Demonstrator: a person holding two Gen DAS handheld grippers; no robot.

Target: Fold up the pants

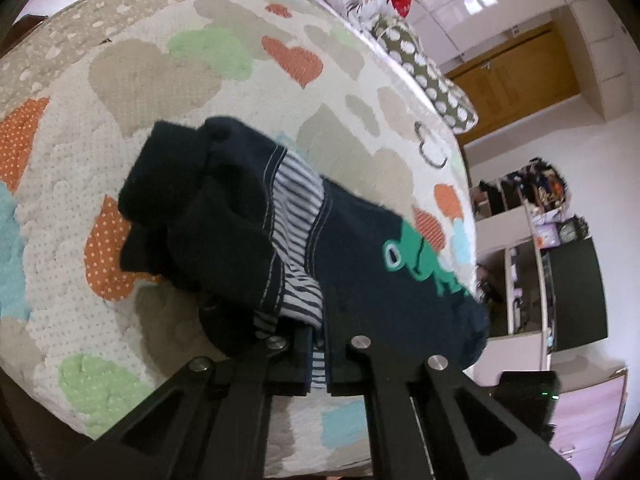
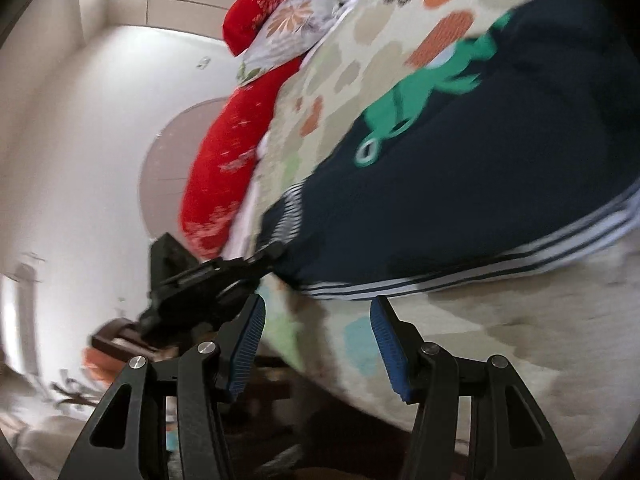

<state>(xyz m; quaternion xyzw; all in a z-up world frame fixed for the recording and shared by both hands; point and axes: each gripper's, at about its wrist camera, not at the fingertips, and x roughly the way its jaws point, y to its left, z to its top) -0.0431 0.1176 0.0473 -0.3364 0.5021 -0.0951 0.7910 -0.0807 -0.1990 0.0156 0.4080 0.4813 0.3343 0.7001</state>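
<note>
Small navy pants (image 1: 360,248) with a green frog print and a striped waistband lie on the heart-patterned quilt (image 1: 140,80). The dark legs are bunched up at the left. My left gripper (image 1: 318,364) is shut on the striped waistband edge of the pants. In the right wrist view the pants (image 2: 480,184) fill the upper right, striped hem toward me. My right gripper (image 2: 318,320) is open with blue pads (image 2: 250,344), empty, just below the striped edge. The left gripper (image 2: 216,284) shows there too, holding the pants' corner.
Red and floral pillows (image 2: 224,152) lie at the head of the bed. A polka-dot cushion (image 1: 424,68) sits at the bed's far edge. Shelves and a dark cabinet (image 1: 572,292) stand beyond the bed. The quilt's edge (image 2: 320,360) drops off near my right gripper.
</note>
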